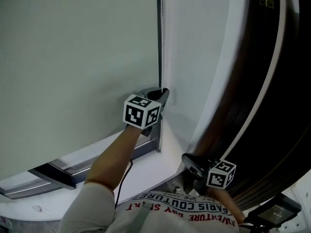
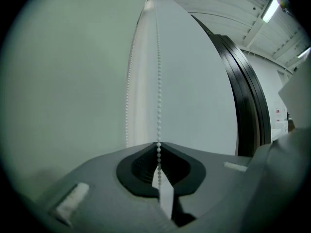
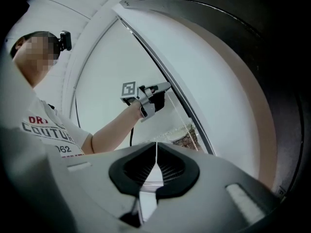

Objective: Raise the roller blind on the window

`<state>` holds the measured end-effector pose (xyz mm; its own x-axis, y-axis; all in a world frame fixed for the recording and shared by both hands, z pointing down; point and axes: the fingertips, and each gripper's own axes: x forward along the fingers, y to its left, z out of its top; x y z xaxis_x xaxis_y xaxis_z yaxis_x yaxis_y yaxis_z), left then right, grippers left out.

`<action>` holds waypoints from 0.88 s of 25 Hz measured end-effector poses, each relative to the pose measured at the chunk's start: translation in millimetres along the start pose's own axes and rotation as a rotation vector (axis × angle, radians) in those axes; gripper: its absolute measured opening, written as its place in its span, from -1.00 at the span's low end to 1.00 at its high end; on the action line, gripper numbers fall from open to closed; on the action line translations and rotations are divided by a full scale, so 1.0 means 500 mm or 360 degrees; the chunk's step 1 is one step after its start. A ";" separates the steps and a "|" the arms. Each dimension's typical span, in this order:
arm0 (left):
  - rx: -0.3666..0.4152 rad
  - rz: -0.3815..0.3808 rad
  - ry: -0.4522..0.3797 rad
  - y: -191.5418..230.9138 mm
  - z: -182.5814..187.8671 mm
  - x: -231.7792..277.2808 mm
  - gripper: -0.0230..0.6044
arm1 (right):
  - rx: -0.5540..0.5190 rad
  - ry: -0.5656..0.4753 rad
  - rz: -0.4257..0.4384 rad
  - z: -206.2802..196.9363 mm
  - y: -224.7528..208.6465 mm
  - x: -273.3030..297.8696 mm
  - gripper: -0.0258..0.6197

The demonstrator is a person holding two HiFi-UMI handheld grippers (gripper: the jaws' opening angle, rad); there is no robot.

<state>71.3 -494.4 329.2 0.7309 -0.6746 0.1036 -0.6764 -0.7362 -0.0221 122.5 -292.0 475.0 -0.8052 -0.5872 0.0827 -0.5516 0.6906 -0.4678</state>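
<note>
The left gripper (image 2: 158,147) has its jaws pressed together on the bead chain (image 2: 158,81). The pinched strand rises from the jaw tips straight toward twelve o'clock, and a short run of beads shows below the tips between the dark pads. A second strand (image 2: 129,96) hangs just beside it, at about ten o'clock from the jaws, and is not gripped.

In the head view this left gripper (image 1: 163,92) sits at the lower end of the visible chain (image 1: 160,33). The roller blind (image 1: 73,57) spreads from nine to eleven o'clock of it, and its lower edge lies near the sill (image 1: 146,171) at seven o'clock.

The right gripper (image 3: 156,144) is closed tight with nothing between its pads. In the head view the right gripper (image 1: 188,159) lies at five o'clock of the left one, well apart from the chain and beside the dark frame (image 1: 272,106).
</note>
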 end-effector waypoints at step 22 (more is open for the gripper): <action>0.0010 -0.0185 -0.0060 -0.165 0.038 -0.233 -0.91 | -0.0505 -0.0174 0.0260 0.296 0.185 0.039 -0.72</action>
<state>44.0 -356.0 300.2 0.8073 -0.5862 0.0683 -0.5865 -0.8097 -0.0181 88.1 -302.3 303.0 -0.8695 -0.4884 -0.0730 -0.4718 0.8652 -0.1698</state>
